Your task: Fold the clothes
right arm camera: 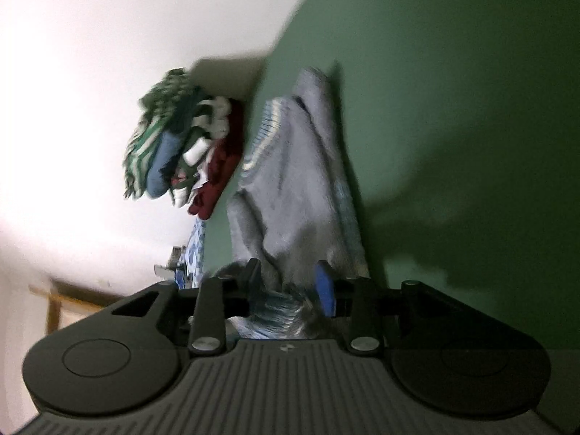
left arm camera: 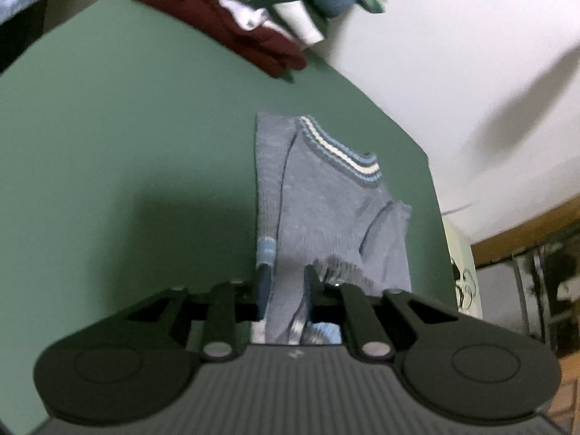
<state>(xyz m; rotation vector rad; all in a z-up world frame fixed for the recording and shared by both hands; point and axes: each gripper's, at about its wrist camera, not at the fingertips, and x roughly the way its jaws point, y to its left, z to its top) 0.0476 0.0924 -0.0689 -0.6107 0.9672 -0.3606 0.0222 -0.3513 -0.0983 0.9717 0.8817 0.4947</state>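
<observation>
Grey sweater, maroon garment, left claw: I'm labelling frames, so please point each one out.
grey sweater [left arm camera: 326,210]: left wrist view, on its knitted body.
maroon garment [left arm camera: 253,41]: left wrist view, on its folded middle.
left claw [left arm camera: 286,282]: left wrist view, midway between fingertips, shut on sweater fabric.

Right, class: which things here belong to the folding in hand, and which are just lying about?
In the job:
- grey-blue sweater, held at its hem
- left gripper
- right gripper
- green table, the folding surface

Lying about:
- pile of clothes at the table's far end, with a maroon garment at the bottom
- blue-patterned cloth
</observation>
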